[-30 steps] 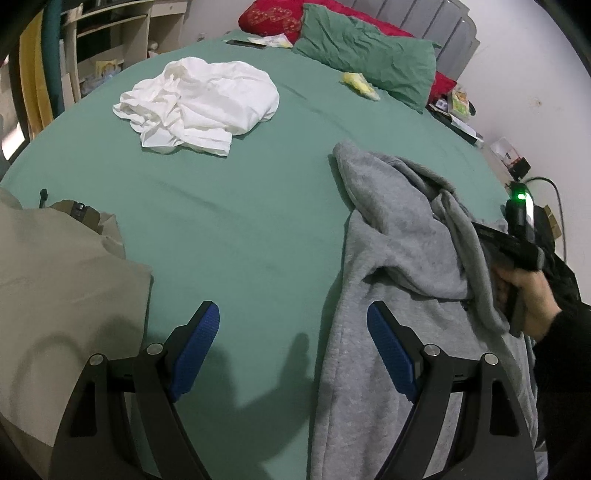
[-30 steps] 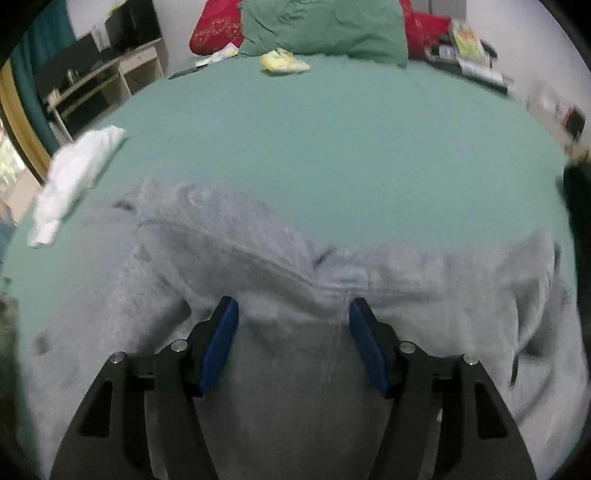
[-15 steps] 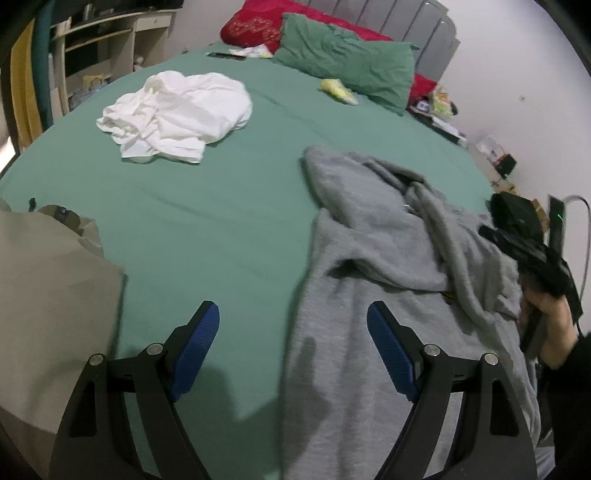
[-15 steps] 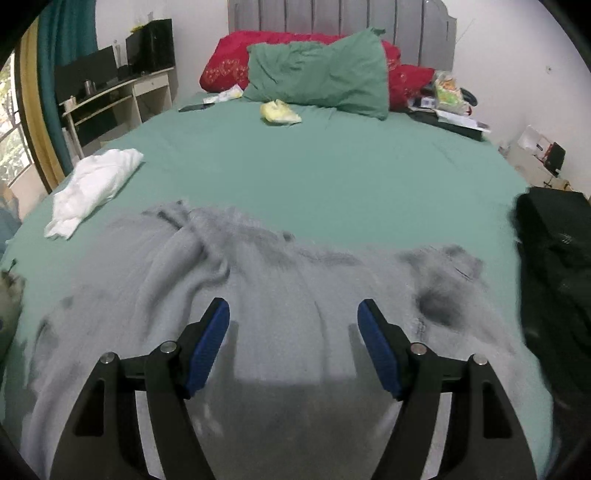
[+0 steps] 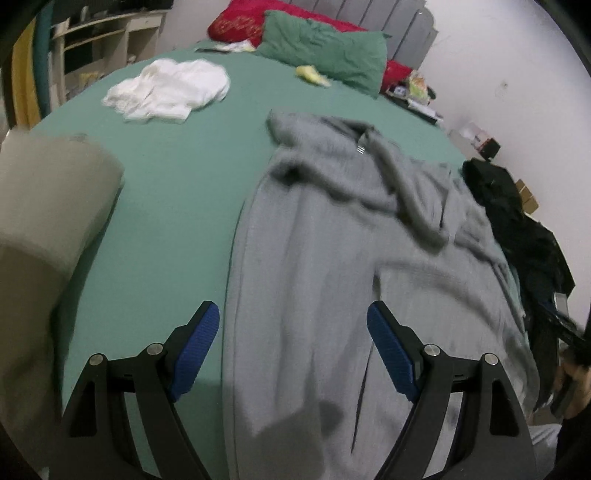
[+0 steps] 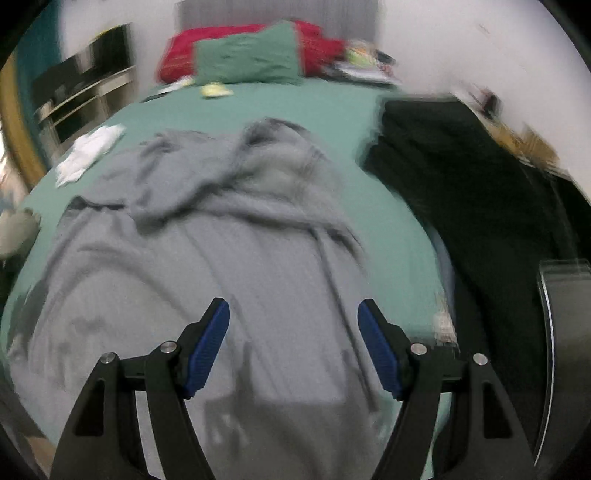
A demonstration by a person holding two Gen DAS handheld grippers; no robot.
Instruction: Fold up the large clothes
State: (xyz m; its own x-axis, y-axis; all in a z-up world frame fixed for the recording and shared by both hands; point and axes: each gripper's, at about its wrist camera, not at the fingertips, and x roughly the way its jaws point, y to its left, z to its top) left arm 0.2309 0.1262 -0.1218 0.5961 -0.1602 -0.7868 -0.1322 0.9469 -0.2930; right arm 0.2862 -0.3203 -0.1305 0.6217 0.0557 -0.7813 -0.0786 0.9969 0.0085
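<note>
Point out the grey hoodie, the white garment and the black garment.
grey hoodie [image 5: 314, 258]: left wrist view, on its flat body panel.
white garment [image 5: 170, 90]: left wrist view, middle of the crumpled heap.
black garment [image 6: 461, 166]: right wrist view, on its upper spread.

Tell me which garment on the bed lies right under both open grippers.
The grey hoodie, spread directly under the left gripper and right gripper; the white garment and black garment lie off aside.

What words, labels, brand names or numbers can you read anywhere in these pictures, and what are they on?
No text can be read.
Red pillow: a gold pattern, no letters made out.
Packets and papers at the bed's far corner: too small and blurred.
Small box by the wall: too blurred.
Grey hoodie: no print or label visible.
</note>
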